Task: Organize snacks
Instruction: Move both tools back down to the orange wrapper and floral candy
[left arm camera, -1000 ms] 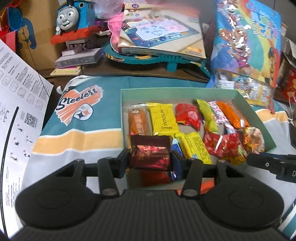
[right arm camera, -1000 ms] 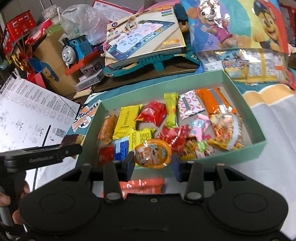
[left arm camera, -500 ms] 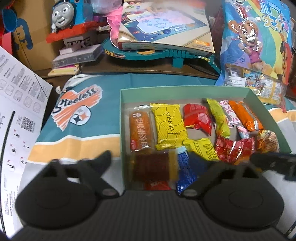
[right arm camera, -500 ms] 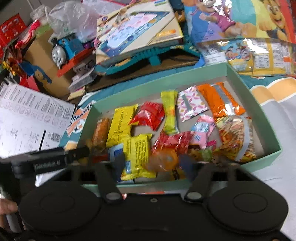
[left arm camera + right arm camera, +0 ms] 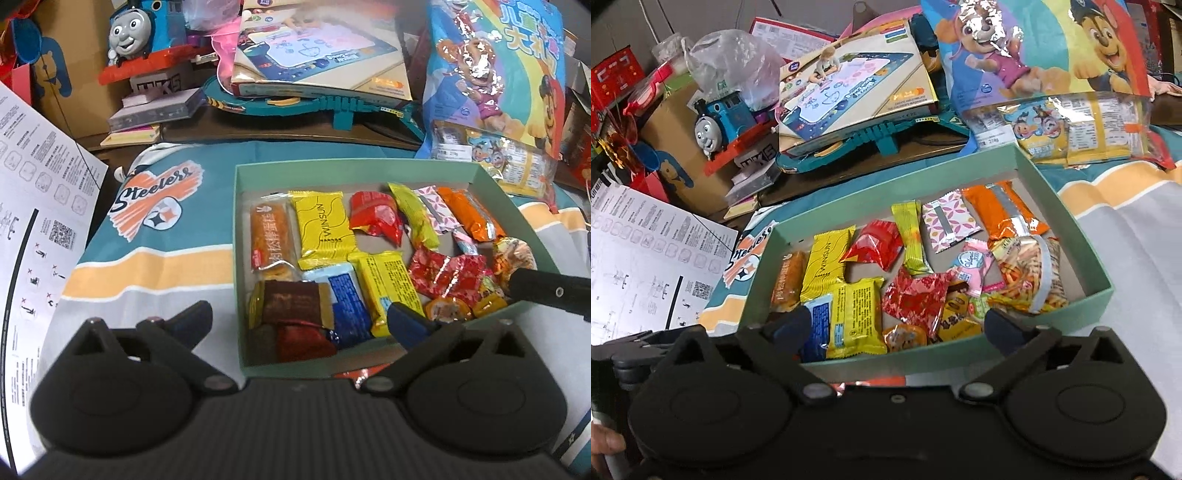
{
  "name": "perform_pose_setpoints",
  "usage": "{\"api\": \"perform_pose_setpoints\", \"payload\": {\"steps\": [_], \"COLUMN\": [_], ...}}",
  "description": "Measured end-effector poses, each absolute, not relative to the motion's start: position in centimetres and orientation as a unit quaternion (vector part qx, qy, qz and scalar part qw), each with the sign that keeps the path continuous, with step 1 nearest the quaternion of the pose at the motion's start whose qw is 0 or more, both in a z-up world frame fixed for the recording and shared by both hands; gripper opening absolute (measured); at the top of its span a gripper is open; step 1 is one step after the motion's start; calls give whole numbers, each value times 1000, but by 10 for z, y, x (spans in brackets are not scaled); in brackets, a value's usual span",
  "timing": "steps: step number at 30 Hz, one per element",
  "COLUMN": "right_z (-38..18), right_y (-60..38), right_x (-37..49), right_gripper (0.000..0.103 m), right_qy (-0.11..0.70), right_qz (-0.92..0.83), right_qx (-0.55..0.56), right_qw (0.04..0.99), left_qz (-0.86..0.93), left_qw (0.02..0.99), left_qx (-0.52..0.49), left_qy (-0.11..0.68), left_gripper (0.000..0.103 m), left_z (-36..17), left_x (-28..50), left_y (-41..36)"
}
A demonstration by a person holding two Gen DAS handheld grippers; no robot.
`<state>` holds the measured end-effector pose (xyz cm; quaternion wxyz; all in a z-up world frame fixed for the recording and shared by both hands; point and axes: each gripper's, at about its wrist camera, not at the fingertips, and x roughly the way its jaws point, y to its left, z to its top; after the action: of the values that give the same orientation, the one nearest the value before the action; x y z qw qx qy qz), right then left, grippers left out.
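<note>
Left tool (image 5: 299, 319), right tool (image 5: 897, 325) both released, empty, straddling green box (image 5: 1067, 221) near edge; snacks fill floor.

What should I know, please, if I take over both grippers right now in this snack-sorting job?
Left gripper: open, empty, above the near left corner of the pale green cardboard box.
Right gripper: open, empty, over the box's near wall.
Done: the dark brown foil packet lies in the near left corner; the round orange jelly cup sits by the near wall. About a dozen other wrapped snacks fill the box.
Left: an orange-red wrapper shows on the cloth just outside the near wall; probably box it next. It is mostly hidden, so check for others.
</note>
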<state>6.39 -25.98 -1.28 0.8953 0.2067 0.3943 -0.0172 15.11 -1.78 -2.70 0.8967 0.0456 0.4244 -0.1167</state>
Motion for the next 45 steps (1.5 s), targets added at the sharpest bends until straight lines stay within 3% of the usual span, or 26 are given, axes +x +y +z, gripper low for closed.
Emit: {"api": "perform_pose_setpoints", "payload": {"steps": [13, 45], "right_z": [-5, -70], "right_y": [-259, -270], "right_x": [35, 10], "right_gripper": [103, 103], "right_qy": [397, 462], "right_qz": [-21, -48], "right_qx": [218, 265], "right_qw": [891, 845], "left_qz": [-129, -201], "left_qw": [896, 854], "left_qx": [45, 115], "left_qy": [422, 466], "left_gripper": [103, 103], "left_z": [-18, -90], "left_x": [118, 106], "left_y": [-17, -71]}}
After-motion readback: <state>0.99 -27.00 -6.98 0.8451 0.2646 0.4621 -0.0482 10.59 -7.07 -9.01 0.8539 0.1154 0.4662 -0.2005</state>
